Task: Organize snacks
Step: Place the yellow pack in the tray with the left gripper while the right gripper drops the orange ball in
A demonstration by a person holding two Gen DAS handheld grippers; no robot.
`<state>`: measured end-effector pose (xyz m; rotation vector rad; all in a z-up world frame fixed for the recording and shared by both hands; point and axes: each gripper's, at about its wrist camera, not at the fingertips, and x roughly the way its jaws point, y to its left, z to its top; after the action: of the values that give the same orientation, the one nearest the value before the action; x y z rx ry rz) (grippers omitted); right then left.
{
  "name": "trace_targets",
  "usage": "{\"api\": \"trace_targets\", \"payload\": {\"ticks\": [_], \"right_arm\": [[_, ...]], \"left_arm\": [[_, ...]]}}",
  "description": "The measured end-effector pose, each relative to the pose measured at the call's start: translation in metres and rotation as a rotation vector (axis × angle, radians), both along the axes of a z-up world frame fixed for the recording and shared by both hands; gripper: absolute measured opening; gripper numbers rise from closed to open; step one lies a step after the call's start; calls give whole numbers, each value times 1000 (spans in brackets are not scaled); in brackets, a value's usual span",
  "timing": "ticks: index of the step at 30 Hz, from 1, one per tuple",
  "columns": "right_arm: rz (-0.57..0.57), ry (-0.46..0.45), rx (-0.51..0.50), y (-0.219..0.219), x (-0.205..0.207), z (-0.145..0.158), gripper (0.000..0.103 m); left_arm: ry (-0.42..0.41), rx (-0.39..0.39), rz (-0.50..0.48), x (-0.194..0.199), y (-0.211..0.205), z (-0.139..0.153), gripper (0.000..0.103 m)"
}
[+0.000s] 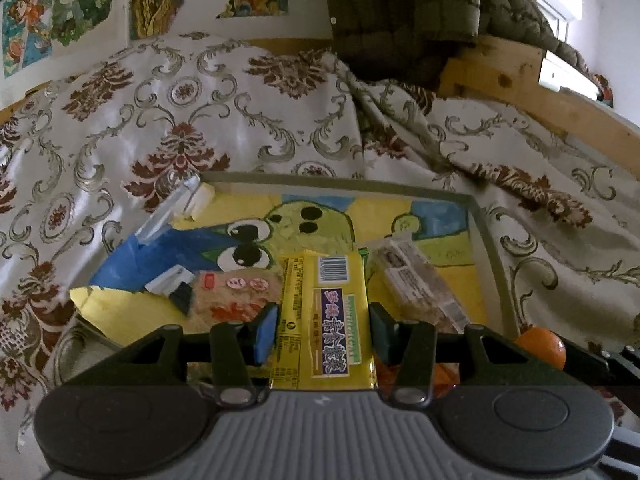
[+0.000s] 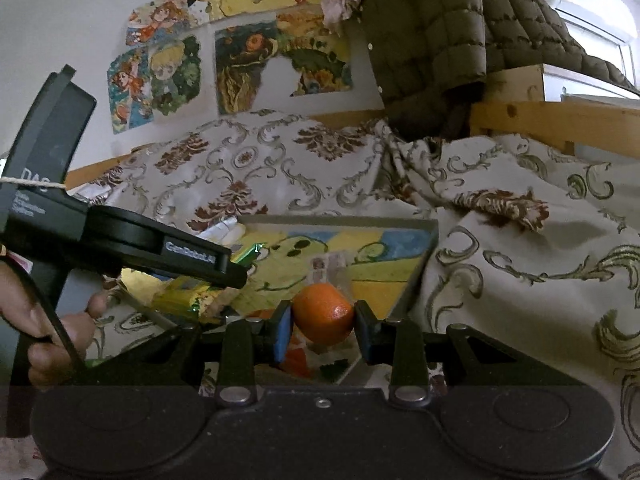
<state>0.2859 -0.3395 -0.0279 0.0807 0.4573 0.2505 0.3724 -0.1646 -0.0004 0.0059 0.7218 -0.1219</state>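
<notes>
My left gripper [image 1: 322, 328] is shut on a yellow snack packet [image 1: 324, 320] with a purple label, held just above a painted board [image 1: 448, 220] that shows a green cartoon character. On the board lie a tan snack bag [image 1: 236, 296] to the left and a clear-wrapped bar [image 1: 420, 284] to the right. My right gripper [image 2: 322, 326] is shut on an orange [image 2: 323, 312], low over the board's near right part [image 2: 400, 240]. The orange also shows at the right edge of the left wrist view [image 1: 542, 346]. The left gripper's body [image 2: 132, 240] fills the left of the right wrist view.
The board lies on a bed covered by a white cloth with brown and grey flourishes [image 1: 200, 120]. A wooden bed frame [image 1: 520, 80] and a quilted olive jacket [image 2: 432, 40] stand behind. Painted pictures [image 2: 240, 72] hang on the wall. A clear plastic piece [image 1: 168, 212] rests at the board's far left.
</notes>
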Motion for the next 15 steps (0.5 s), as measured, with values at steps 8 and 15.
{"api": "trace_targets", "payload": {"ticks": [8,15], "right_arm": [[-2,25,-4,0,3,-4,35],[3,36,-13,2,4,-6,36]], "left_arm": [[19,33,-1,1,-7,-14,52],[26,40,-4,2,-9,-16,52]]}}
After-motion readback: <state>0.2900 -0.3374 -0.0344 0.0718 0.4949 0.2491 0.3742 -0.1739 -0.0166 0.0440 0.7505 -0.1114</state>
